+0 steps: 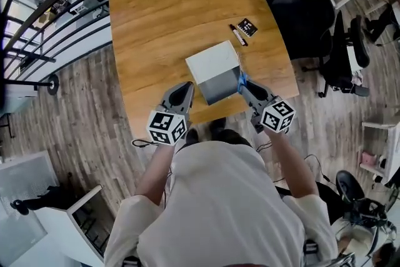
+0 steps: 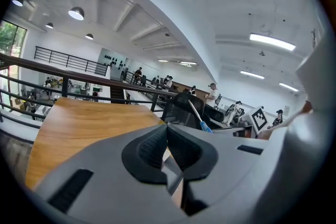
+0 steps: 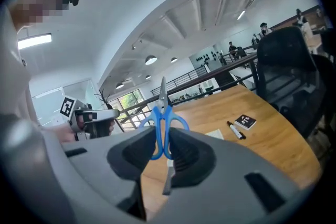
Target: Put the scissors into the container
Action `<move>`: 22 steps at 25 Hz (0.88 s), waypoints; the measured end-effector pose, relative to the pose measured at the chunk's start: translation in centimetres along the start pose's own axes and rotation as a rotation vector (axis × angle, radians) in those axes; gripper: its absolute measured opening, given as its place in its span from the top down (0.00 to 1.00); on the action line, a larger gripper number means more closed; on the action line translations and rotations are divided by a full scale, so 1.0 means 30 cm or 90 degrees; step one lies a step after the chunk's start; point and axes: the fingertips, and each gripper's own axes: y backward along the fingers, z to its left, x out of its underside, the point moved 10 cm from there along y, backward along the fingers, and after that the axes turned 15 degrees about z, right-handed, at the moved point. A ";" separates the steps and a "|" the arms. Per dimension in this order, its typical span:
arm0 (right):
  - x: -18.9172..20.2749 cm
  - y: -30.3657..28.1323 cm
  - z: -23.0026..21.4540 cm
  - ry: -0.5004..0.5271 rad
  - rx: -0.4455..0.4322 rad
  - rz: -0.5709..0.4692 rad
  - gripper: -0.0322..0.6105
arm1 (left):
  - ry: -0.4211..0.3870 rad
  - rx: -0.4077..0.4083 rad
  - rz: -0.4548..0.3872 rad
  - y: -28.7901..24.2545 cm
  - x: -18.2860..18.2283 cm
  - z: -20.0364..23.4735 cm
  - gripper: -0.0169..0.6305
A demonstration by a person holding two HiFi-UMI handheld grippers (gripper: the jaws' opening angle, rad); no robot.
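One pair of blue-handled scissors (image 3: 162,131) is pinched by its handles in the right gripper (image 3: 167,147), blades pointing away from it, just beside the near right corner of the boxy white container (image 1: 215,65). The left gripper (image 2: 168,147), jaws pressed together on nothing, is near the container's other near corner. Farther across the tabletop (image 1: 162,15) lie a marker (image 1: 238,35) and a small black card (image 1: 247,26).

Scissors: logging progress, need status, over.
Right gripper shut on scissors, beside container. Left gripper shut, empty. Nothing blocking container.
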 end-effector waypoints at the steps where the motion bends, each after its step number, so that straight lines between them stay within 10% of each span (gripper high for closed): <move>1: 0.002 -0.017 -0.021 0.005 -0.007 0.014 0.82 | 0.003 -0.005 0.002 -0.014 0.004 0.000 0.98; 22: 0.172 -0.355 -0.283 0.274 -0.108 0.390 0.82 | 0.121 -0.093 0.051 -0.209 0.163 0.022 0.98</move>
